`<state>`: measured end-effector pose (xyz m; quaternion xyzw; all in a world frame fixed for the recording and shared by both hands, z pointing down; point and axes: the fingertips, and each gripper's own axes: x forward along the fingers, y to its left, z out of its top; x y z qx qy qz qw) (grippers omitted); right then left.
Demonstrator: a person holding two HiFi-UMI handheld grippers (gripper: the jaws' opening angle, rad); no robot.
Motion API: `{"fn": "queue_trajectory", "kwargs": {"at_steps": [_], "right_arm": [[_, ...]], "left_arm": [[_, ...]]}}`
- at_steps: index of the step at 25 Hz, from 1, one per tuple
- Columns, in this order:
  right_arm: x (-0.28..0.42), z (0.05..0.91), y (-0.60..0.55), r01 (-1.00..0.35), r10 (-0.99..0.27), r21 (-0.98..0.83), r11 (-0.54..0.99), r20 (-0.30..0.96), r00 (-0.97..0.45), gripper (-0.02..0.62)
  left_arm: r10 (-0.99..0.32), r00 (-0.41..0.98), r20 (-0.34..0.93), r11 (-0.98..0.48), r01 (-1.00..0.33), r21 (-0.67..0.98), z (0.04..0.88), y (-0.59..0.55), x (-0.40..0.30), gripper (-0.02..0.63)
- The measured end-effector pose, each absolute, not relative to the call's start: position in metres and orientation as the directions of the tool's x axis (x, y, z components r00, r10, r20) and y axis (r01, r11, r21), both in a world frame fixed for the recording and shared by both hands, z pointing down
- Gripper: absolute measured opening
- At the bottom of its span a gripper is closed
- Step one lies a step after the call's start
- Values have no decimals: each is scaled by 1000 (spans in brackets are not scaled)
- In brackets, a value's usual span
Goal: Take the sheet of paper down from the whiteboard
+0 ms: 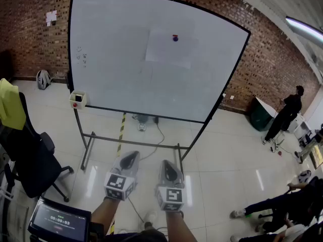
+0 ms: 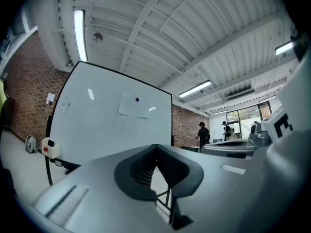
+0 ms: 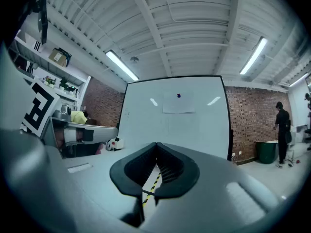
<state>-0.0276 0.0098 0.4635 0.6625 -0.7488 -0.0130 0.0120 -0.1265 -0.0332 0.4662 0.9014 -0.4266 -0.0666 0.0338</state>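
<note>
Sheet of paper (image 1: pixel 168 49) hangs pinned by a magnet (image 1: pixel 175 38) on the whiteboard (image 1: pixel 111 64); we hold our left gripper (image 1: pixel 131 158) and right gripper (image 1: pixel 169 165) closed, empty.

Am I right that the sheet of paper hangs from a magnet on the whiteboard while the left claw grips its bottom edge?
Not quite: the left claw is shut on nothing, well short of the whiteboard, as the left gripper view shows. The sheet of paper does hang from a magnet on it.
</note>
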Motion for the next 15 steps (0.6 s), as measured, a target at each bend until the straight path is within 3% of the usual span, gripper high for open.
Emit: {"fn": "queue_trajectory", "kwargs": {"at_steps": [15], "right_arm": [[76, 463, -116, -971, -972, 33, 236, 14, -236, 15]], "left_arm": [[-837, 545, -46, -547, -833, 85, 458, -153, -24, 2]]}}
